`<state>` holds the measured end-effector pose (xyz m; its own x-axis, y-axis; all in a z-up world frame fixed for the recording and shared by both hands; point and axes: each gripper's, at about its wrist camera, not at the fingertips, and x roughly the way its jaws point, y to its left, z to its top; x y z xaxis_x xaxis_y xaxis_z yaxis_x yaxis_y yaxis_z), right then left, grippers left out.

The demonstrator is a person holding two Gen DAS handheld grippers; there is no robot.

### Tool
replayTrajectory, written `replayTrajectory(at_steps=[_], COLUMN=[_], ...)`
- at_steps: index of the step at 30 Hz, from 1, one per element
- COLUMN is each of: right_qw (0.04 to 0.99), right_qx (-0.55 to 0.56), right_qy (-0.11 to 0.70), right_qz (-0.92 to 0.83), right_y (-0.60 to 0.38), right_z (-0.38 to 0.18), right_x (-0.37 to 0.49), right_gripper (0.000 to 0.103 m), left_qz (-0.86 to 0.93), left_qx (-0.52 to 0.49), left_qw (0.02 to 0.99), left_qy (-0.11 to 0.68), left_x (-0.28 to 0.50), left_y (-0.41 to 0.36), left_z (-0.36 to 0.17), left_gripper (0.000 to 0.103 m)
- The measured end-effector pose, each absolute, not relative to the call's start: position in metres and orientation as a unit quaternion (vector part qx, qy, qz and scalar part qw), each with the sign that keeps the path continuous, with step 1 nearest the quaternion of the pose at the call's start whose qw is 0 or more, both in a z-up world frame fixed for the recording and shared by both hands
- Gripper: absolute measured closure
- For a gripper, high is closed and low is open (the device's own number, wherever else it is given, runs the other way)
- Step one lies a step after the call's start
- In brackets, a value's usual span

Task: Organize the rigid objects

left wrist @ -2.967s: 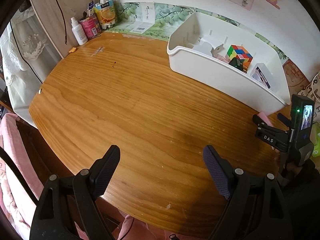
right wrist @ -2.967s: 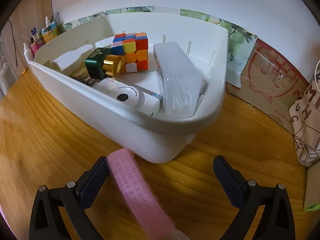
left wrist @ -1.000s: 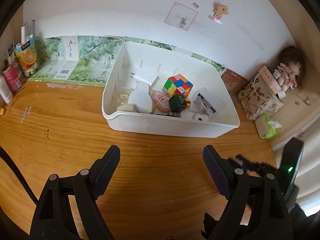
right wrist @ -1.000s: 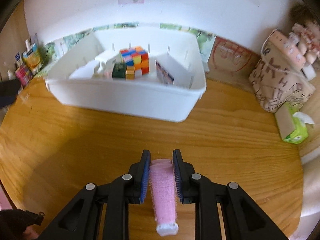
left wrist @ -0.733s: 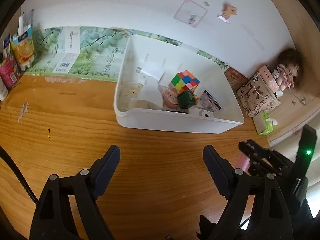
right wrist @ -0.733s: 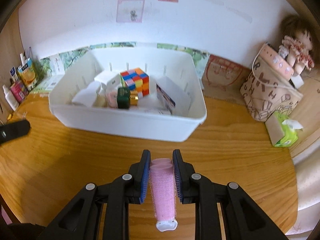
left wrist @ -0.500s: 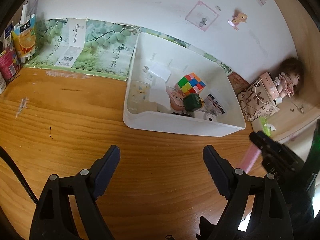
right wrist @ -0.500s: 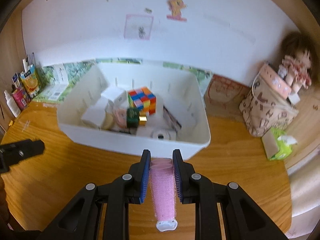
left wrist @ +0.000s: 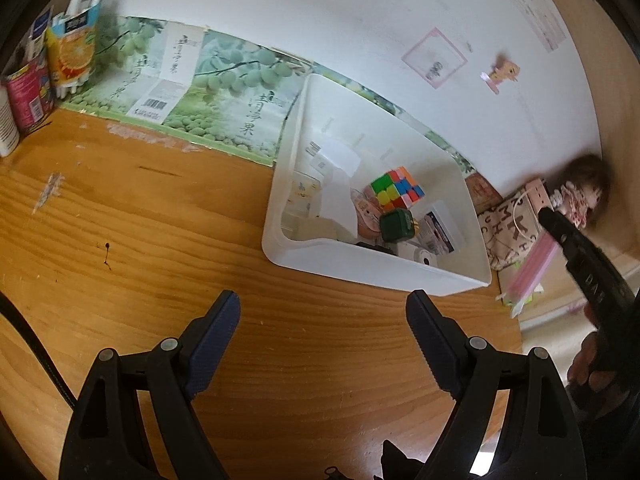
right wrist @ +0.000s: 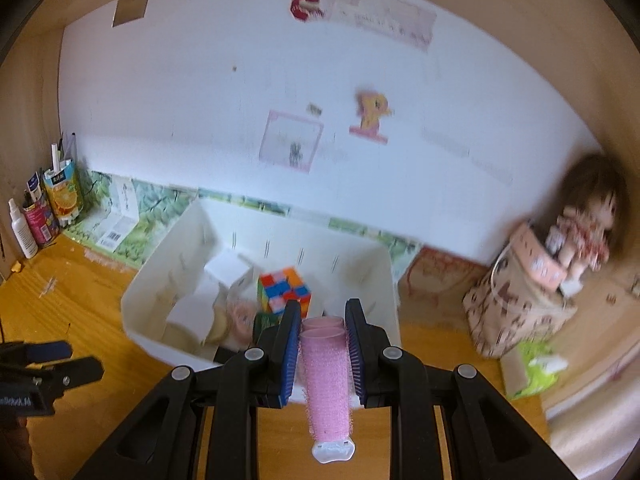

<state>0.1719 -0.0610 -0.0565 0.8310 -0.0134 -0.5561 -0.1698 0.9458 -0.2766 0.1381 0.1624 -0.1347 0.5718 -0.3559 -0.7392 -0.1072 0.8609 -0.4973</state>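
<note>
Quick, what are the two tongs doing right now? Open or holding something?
Left tongs: open, holding nothing, above the wooden table.
Right tongs: shut on the pink hair roller, near the white bin.

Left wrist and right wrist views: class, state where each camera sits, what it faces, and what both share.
Left wrist: on the left gripper, open above the wooden table, facing the white bin; the right gripper shows at right.
Right wrist: on the right gripper, shut on the pink hair roller, above the bin's near edge.
Shared: bin, Rubik's cube, doll.
</note>
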Motion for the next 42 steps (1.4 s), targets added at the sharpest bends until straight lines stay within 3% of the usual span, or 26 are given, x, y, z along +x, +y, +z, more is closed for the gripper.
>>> replayTrajectory(at_steps=[20, 23, 24, 25, 27, 31, 42], right_qw=[0.953, 0.957, 0.958, 0.96, 0.963, 0.966, 0.967], right_qx=[-0.207, -0.196, -0.192, -0.186, -0.176, -0.167, -0.124], right_qy=[0.215, 0.21, 0.208, 0.205, 0.199, 0.194, 0.223], right_qz=[0.047, 0.038, 0.038, 0.037, 0.035, 0.024, 0.018], right_y=[-0.026, -0.025, -0.025, -0.026, -0.028, -0.034, -0.068], right_z=[-0.043, -0.043, -0.043, -0.042, -0.04, -0.036, -0.039], right_x=[0.212, 0.213, 0.213, 0.212, 0.209, 0.202, 0.177], right_gripper=[0.078, 0.061, 0.047, 0.041, 0.038, 0.022, 0.02], left_qz=[-0.027, -0.032, -0.035, -0.038, -0.043, -0.055, -0.052], left_qx=[-0.264, -0.254, -0.249, -0.244, -0.236, -0.226, -0.21], left_qw=[0.856, 0.857, 0.858, 0.859, 0.862, 0.866, 0.88], left_qy=[0.443, 0.447, 0.448, 0.449, 0.447, 0.443, 0.423], left_x=[0.132, 0.133, 0.133, 0.133, 0.133, 0.134, 0.111], left_y=[0.19, 0.191, 0.19, 0.19, 0.188, 0.185, 0.166], left_z=[-0.131, -0.13, -0.13, -0.13, -0.128, -0.125, -0.11], left_gripper=[0.016, 0.016, 0.016, 0.016, 0.016, 0.016, 0.016])
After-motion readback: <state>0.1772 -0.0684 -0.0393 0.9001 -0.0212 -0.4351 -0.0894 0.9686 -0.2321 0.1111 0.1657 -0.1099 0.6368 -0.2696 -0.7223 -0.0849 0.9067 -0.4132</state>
